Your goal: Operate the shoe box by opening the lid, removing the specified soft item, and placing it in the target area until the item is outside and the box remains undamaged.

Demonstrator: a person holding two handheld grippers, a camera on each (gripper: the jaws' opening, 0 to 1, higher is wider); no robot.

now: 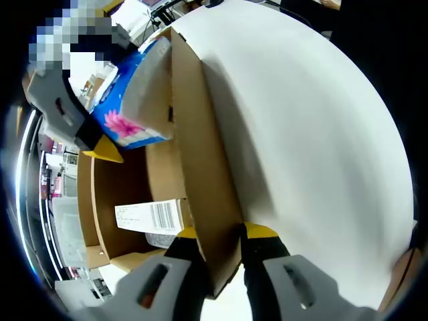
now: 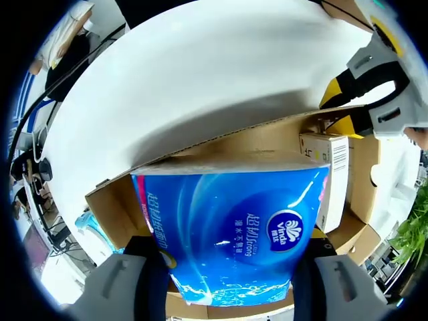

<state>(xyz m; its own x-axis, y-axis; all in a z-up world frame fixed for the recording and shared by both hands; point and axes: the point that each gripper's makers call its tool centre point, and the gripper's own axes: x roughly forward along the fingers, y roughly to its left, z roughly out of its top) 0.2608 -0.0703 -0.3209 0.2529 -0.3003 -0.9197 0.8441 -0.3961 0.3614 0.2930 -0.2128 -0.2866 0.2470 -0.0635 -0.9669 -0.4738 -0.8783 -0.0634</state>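
Note:
My left gripper (image 1: 224, 234) is shut on the edge of the shoe box lid (image 1: 301, 134), which is white outside and brown inside, and holds it raised open. The blue tissue pack (image 1: 134, 100) hangs above the open cardboard box (image 1: 110, 200), clamped by the right gripper, with one of its fingers (image 1: 101, 148) at the pack's lower corner. In the right gripper view the tissue pack (image 2: 234, 227) sits between the jaws of my right gripper (image 2: 231, 271), just over the box (image 2: 114, 200). The left gripper (image 2: 344, 107) pinches the lid (image 2: 200, 80) at the upper right.
A small white carton with a barcode (image 1: 150, 215) lies inside the box, and is also seen at its right end as the carton (image 2: 332, 167). Green plant leaves (image 2: 409, 247) stand at the right edge. Cables and desk clutter (image 2: 33, 167) lie at the left.

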